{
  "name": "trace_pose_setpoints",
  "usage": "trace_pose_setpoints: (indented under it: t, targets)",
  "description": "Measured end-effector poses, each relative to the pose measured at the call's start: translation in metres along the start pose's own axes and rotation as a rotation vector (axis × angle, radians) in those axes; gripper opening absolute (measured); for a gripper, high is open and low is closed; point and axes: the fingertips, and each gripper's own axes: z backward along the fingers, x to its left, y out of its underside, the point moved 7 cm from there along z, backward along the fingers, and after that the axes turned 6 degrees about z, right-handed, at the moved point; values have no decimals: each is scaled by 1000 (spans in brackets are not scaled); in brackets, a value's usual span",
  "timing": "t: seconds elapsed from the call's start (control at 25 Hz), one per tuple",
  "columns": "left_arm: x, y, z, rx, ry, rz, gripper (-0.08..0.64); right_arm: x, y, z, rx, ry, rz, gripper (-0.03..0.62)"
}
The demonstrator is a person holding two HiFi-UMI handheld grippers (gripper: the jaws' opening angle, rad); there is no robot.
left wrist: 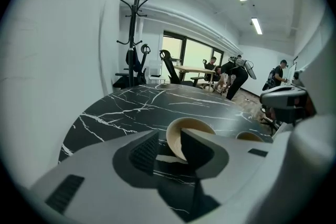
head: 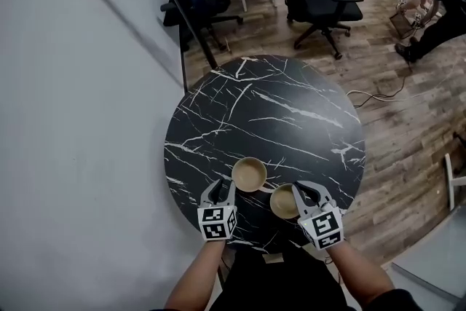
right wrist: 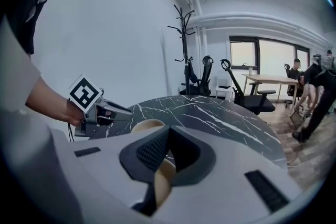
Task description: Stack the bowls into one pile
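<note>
Two tan bowls stand side by side on the near part of a round black marble table [head: 277, 105]. The left bowl [head: 250, 174] has its near rim between the jaws of my left gripper [head: 222, 190]. In the left gripper view one finger is inside this bowl [left wrist: 191, 124] and the other outside, with a gap to the rim, so the left gripper [left wrist: 168, 147] is open. My right gripper [head: 306, 192] is shut on the near rim of the right bowl [head: 282, 202]. That bowl's tan wall [right wrist: 164, 178] shows pinched between the pads.
A pale wall runs close along the table's left. A coat stand [head: 186, 11] and black office chairs [head: 320, 0] stand beyond the table's far edge. A cable [head: 378, 95] lies on the wooden floor, and people [head: 429, 4] are at the far right.
</note>
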Motion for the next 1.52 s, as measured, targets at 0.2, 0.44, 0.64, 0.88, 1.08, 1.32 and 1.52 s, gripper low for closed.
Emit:
trace_pose_setpoints:
  t: [0.2, 0.44, 0.64, 0.88, 1.08, 1.32, 1.52]
  targets:
    - [0, 7, -24, 88, 33, 37, 218, -5, 0, 1, 0, 8, -8, 9]
    - [0, 11, -54, 160, 49, 26, 209, -7, 6, 1, 12, 15, -15, 9]
    - [1, 15, -70, 218, 53, 11, 179, -10, 9, 0, 22, 29, -29, 9]
    - [1, 17, -81, 240, 47, 5, 150, -16, 8, 2, 21, 45, -35, 9]
    - [1, 19, -87, 253, 41, -10, 133, -19, 9, 4, 27, 56, -39, 9]
    - [1, 18, -94, 269, 41, -34, 109, -22, 12, 5, 25, 66, -55, 9]
    - [-2, 19, -97, 273, 54, -36, 64, -22, 14, 7, 30, 68, -54, 9]
